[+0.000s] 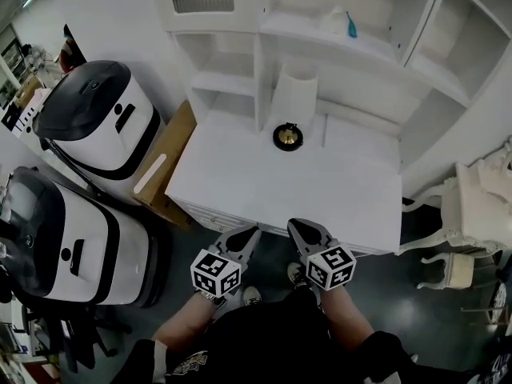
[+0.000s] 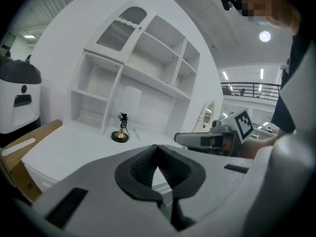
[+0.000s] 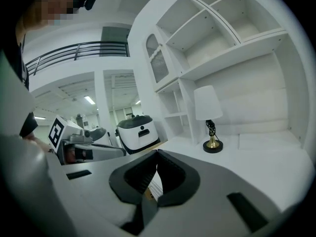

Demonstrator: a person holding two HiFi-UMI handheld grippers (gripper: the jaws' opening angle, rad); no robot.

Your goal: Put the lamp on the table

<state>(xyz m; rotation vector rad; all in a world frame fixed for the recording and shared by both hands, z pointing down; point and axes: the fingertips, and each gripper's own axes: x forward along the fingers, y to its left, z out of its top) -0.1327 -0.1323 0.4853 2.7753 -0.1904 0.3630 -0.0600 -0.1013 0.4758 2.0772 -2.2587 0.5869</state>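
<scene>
The left gripper [image 1: 246,235] and the right gripper [image 1: 298,227] sit side by side at the near edge of the tabletop [image 1: 240,182], tips just over its front rim. Each gripper has its jaws pressed together with nothing between them, as each gripper's own view shows.

Ahead of both, the white tabletop is bare across its whole front and middle, giving open room up to the back. Its left edge is crowded by a cardboard box [image 1: 164,166] leaning against it, with two white machines [image 1: 96,122] beyond. Past the right edge, a white chair [image 1: 472,214] stands apart across a gap of floor. A shelf unit [image 1: 352,46] rises along the rear and closes off the space above the back of the tabletop.

The lamp [image 1: 292,102] stands upright at the rear centre of the tabletop, close under the shelves, well apart from both grippers and nearly straight ahead of them.
</scene>
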